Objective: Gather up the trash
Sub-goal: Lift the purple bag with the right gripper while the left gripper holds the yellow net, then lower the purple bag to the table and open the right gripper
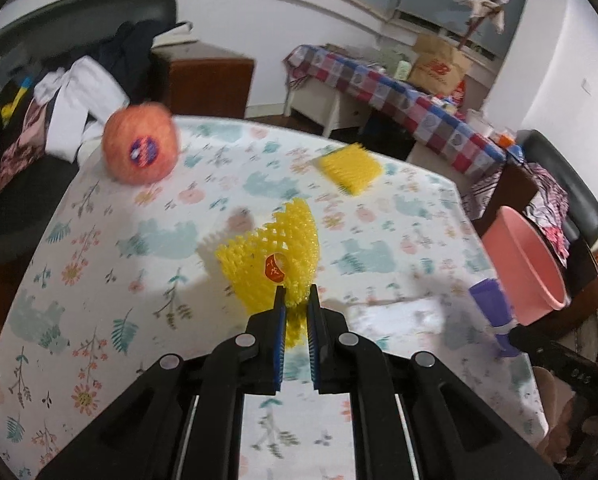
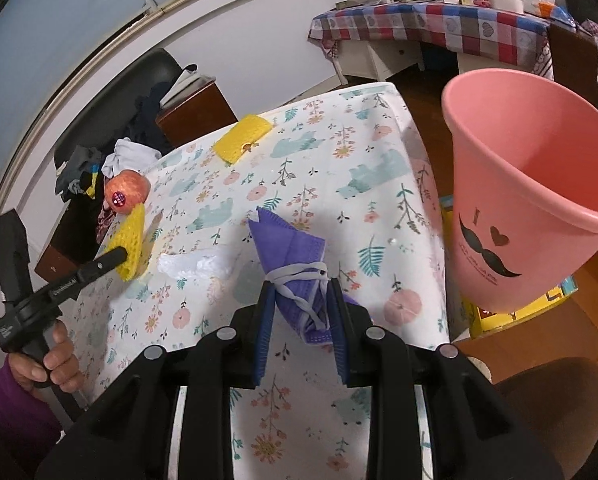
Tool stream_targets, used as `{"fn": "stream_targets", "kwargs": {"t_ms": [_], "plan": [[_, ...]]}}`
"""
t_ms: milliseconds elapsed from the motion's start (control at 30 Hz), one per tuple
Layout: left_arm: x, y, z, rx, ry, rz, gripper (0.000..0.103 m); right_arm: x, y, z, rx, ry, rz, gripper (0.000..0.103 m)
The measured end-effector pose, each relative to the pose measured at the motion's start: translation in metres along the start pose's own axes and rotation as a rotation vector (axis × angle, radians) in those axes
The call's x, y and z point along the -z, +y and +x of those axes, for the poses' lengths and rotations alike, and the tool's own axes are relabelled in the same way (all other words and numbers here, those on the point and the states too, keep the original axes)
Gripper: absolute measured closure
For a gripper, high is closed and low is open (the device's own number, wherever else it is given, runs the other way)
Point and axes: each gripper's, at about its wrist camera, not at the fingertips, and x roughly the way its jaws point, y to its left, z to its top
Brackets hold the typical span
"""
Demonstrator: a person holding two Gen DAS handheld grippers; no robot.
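Observation:
My left gripper [image 1: 297, 294] is shut on a yellow foam fruit net [image 1: 273, 256] with a red sticker, lifted just above the flowered tablecloth [image 1: 119, 280]; the same net [image 2: 133, 240] shows in the right wrist view at the left gripper's tip [image 2: 119, 257]. My right gripper [image 2: 299, 284] is shut on a folded purple face mask [image 2: 295, 256] wound with its white ear loops, held over the table near its right edge. The purple mask [image 1: 491, 304] also shows at right in the left wrist view. A pink bin [image 2: 531, 200] stands beside the table's right edge.
A second yellow foam net [image 2: 243, 138] lies at the table's far side. A crumpled white scrap [image 2: 195, 266] lies mid-table. An apple in a pink net [image 1: 139, 148] sits at the far left corner. Chairs with clothes stand behind, and a checked-cloth side table [image 2: 431, 20] stands further back.

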Motion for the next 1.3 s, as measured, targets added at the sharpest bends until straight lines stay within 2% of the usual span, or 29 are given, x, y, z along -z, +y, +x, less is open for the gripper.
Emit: {"fn": "stream_targets", "kwargs": {"t_ms": [167,733,1300], "plan": [[-0.006,-0.016,-0.013,0.036,-0.025,0.036,0.094,0.003,-0.005,-0.003,-0.013,-0.012,0.009,0.076],[-0.006,-0.069,-0.027,0.102,-0.034,0.132,0.094,0.009,-0.029,-0.019,-0.085,-0.055,0.056,0.076],[-0.006,-0.142,-0.029,0.149,-0.052,0.276,0.094,0.01,-0.061,-0.059,-0.155,-0.189,0.113,0.076]]}}
